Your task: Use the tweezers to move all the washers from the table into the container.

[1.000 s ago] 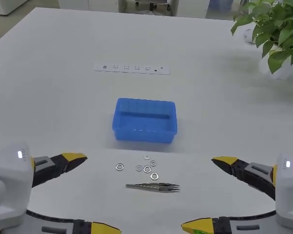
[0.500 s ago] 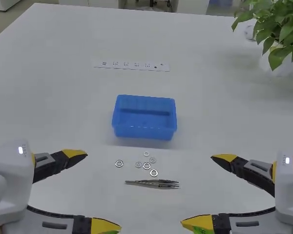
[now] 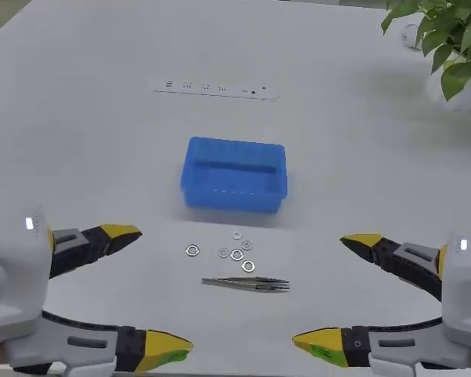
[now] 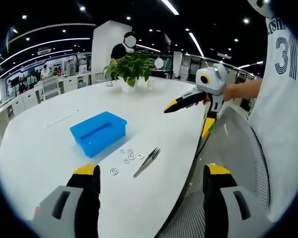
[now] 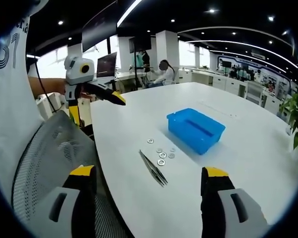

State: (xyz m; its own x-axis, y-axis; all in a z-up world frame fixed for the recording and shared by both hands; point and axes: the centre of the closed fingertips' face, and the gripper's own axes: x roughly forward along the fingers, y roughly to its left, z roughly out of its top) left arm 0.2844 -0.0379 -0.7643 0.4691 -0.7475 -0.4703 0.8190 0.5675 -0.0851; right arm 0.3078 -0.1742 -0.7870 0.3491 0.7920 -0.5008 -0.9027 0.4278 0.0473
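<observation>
Left claw [image 3: 145,290] and right claw [image 3: 330,292] both spread wide, empty, flanking work at near edge of table [image 3: 102,157]. Tweezers [image 3: 246,283] lie flat between them, untouched. Washers [image 3: 235,253] clustered just beyond tweezers. Blue container [image 3: 234,184] farther back, likely handy for short drops.

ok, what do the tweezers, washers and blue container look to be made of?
tweezers: probably steel, thin grey arms with bright glints.
washers: metal too, small silvery shiny rings.
container: looks like moulded plastic, uniform saturated blue, soft sheen.
</observation>
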